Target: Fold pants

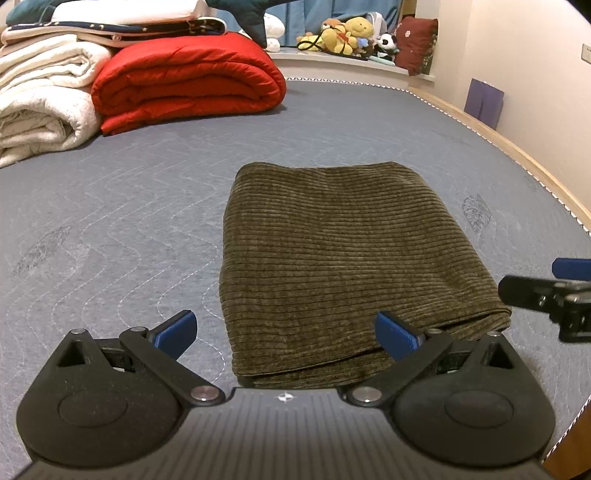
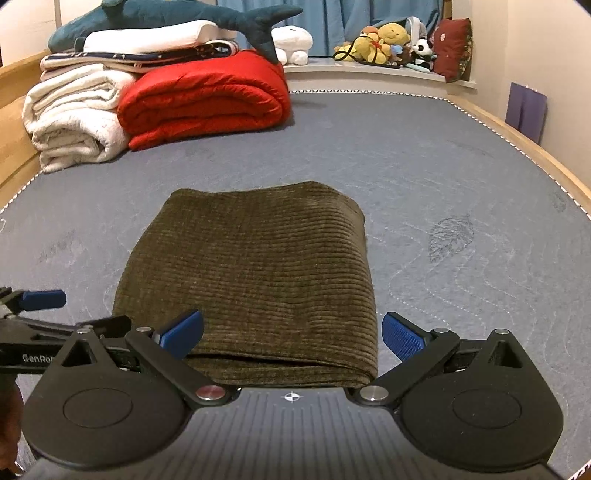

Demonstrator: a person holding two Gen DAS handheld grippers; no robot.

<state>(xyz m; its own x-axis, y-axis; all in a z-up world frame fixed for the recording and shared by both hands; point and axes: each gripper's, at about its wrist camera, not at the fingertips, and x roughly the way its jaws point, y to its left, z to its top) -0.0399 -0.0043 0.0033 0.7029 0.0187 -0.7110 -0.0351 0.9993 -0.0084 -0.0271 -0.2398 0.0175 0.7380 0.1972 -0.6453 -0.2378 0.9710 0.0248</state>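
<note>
The olive-green corduroy pants (image 1: 343,258) lie folded into a compact rectangle on the grey quilted mattress (image 1: 110,229); they also show in the right wrist view (image 2: 255,273). My left gripper (image 1: 286,334) is open and empty, just short of the near edge of the pants, toward their left corner. My right gripper (image 2: 291,336) is open and empty, at the same near edge, toward the right corner. Each gripper shows at the side of the other's view: the right one (image 1: 554,291) and the left one (image 2: 37,314).
A rolled red quilt (image 1: 188,77) and folded white blankets (image 1: 40,96) are stacked at the far left of the bed. Stuffed toys (image 1: 347,35) and a dark red pillow (image 1: 417,44) sit on a ledge beyond. A wooden bed rim (image 1: 517,155) and wall run along the right.
</note>
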